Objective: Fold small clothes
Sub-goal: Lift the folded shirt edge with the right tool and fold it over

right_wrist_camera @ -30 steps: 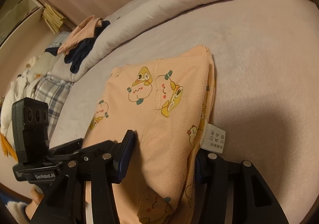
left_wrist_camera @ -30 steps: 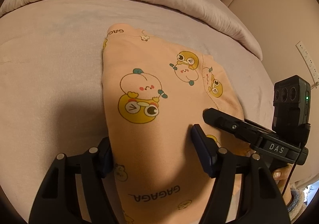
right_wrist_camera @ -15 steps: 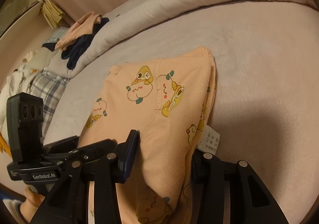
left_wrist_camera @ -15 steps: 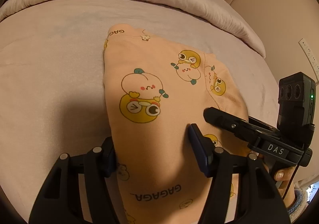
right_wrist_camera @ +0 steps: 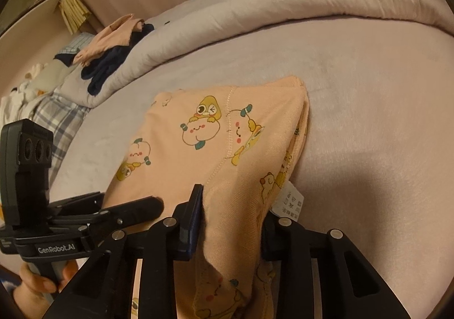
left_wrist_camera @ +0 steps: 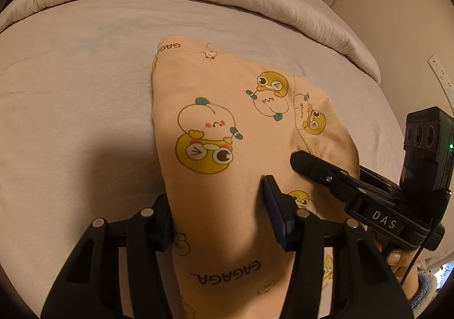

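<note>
Peach garment (left_wrist_camera: 227, 154) held at its near edge by both tongs, over the bed (left_wrist_camera: 71, 86).

The left tongs (left_wrist_camera: 218, 214) and the right tongs (right_wrist_camera: 229, 222) each straddle a bunched fold of the cloth — fingers pressed into the fabric on either side, gripping it. The far part lies flat on the pale sheet; a white care label (right_wrist_camera: 289, 204) hangs beside the right tongs. A rolled duvet (right_wrist_camera: 255, 15) lies behind — spare clothes (right_wrist_camera: 113, 46) are piled on it.
</note>
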`<state>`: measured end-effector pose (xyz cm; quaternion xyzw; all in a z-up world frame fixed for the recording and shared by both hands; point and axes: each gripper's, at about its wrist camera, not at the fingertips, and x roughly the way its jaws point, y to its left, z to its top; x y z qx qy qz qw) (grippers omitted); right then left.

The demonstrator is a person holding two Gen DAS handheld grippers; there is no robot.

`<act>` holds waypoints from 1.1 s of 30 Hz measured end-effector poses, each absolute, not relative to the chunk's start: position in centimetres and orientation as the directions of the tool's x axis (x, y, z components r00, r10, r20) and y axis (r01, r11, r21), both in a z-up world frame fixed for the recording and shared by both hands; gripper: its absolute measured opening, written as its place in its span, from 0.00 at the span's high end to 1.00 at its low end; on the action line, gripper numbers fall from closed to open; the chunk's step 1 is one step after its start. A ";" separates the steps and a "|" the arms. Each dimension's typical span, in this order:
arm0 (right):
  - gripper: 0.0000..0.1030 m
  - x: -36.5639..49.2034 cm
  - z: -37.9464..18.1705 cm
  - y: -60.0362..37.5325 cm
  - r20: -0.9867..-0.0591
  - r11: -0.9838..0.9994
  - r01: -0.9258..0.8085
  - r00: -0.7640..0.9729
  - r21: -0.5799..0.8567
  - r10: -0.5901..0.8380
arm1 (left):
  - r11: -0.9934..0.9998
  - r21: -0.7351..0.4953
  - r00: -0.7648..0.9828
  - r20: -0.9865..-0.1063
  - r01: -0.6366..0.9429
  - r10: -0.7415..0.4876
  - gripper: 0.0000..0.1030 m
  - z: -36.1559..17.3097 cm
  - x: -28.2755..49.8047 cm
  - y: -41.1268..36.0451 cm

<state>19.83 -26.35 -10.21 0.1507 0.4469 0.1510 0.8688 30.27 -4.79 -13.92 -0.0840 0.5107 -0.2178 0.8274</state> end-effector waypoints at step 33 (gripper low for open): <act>0.76 17.9 -7.1 -23.9 -0.697 0.950 -0.180 0.647 0.254 0.309 | 0.897 -0.334 0.418 -0.798 0.291 -0.433 0.72 -12.6 28.8 -4.6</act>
